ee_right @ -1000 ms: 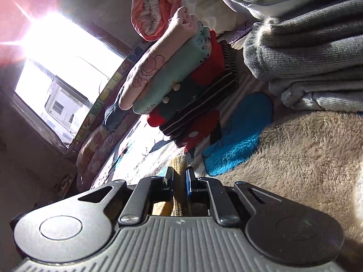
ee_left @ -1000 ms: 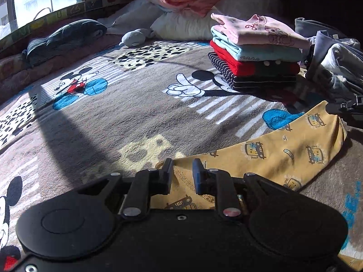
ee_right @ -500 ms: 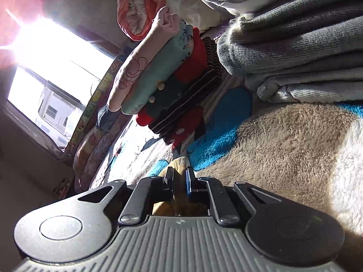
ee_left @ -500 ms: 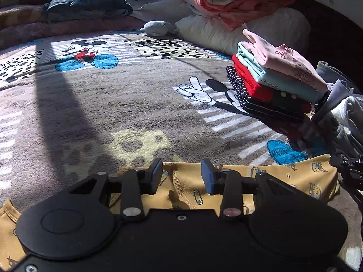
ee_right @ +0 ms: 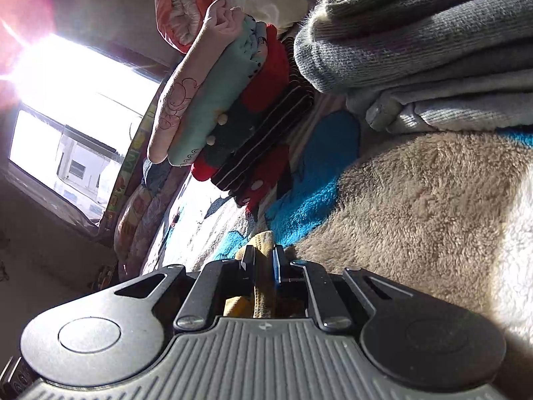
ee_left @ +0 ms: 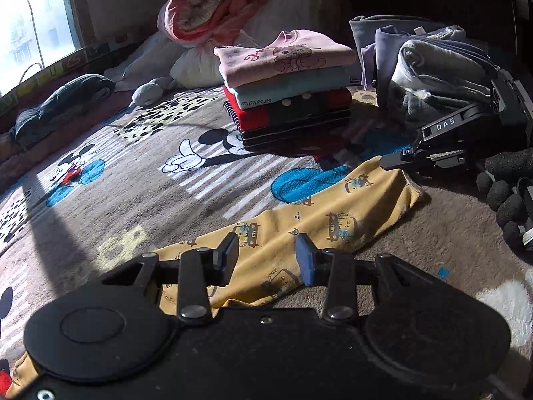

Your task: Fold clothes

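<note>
On the bed near its front edge, w/ the Mickey-print blanket (ee_left: 140, 180) under it, lies the yellow garment (ee_left: 319, 220), a long band running from bottom left up toward the right side. Right gripper (ee_right: 263, 260): jaws pinched nearly shut on the garment's far-right edge, yellow cloth squeezed between them; that end is lifted a bit off the blanket. Left gripper (ee_left: 266, 256): jaws wide apart, nothing held, hovering just above the garment's mid part.

Further back, approx mid-bed, stands a folded stack (ee_left: 286, 90), pink on top, then teal, red, striped. Beside it to the right, a grey pile (ee_right: 426, 43), loosely heaped.

Step in hand, as I judge it: working the yellow piece, one end gripped, other side free. Whether it's being spread flat or already partly folded over, can't tell; it looks doubled lengthwise. Next move prob. needs the left jaws to close on cloth w/o grabbing the blanket pile, & both ends kept level so the fold lands even.
</note>
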`<state>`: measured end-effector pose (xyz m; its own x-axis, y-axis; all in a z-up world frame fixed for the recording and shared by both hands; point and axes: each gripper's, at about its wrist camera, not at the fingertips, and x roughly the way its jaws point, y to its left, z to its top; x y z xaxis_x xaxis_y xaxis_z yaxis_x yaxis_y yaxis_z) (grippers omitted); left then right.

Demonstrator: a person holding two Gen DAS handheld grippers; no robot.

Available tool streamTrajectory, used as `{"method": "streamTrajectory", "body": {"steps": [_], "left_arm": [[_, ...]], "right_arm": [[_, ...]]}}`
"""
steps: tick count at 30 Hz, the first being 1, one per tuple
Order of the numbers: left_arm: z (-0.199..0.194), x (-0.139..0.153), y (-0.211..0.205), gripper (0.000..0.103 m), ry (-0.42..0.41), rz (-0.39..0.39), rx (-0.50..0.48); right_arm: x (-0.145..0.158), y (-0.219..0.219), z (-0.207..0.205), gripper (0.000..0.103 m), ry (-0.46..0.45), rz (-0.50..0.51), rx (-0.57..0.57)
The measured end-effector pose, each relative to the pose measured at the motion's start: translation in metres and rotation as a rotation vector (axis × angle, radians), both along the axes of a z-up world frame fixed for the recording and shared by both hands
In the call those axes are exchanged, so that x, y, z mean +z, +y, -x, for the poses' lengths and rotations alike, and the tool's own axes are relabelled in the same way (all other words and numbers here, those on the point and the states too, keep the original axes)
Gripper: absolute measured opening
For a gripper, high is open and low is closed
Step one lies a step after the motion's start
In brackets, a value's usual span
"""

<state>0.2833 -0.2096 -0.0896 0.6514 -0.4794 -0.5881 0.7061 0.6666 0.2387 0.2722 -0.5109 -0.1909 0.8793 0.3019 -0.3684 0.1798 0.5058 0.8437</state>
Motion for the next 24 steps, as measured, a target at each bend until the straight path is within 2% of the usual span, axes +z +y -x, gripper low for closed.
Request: {"method": "streamTrajectory", "body": {"steps": [6,8,9,12,15,18,21,24], "left_arm": [[0.062,-0.041,-0.089,0.038,-0.249,-0.292,-0.193],[0.079,-0.056,-0.116,0.035,-0.329,-0.384,-0.246],[0.078,-0.061,-0.124,0.033,-0.349,-0.399,-0.24],[0.07,-0.06,-0.132,0.028,-0.338,-0.356,-0.253],[0.058,-0.057,-0.135,0.004,-0.29,-0.355,-0.237],[0.05,-0.051,-0.132,0.0,-0.26,-0.304,-0.231],[0.059,-0.038,-0.13,0.0,-0.226,-0.227,-0.27],[0.058,-0.045,-0.135,0.0,-0.177,-0.24,-0.27]], "right_arm": [[-0.003,-0.005,-0.006,0.01,0.012,-0.025,0.018],[-0.003,-0.006,-0.008,0.01,0.012,-0.034,0.024],[-0.004,-0.008,-0.008,0.01,0.011,-0.039,0.032],[-0.008,-0.016,-0.01,0.009,0.006,-0.088,0.051],[-0.012,-0.027,-0.011,0.01,-0.01,-0.134,0.085],[-0.013,-0.035,-0.008,0.011,-0.024,-0.153,0.092],[-0.008,-0.035,-0.006,0.018,-0.033,-0.108,0.089],[-0.005,-0.028,-0.011,0.021,-0.031,-0.058,0.11]]}}
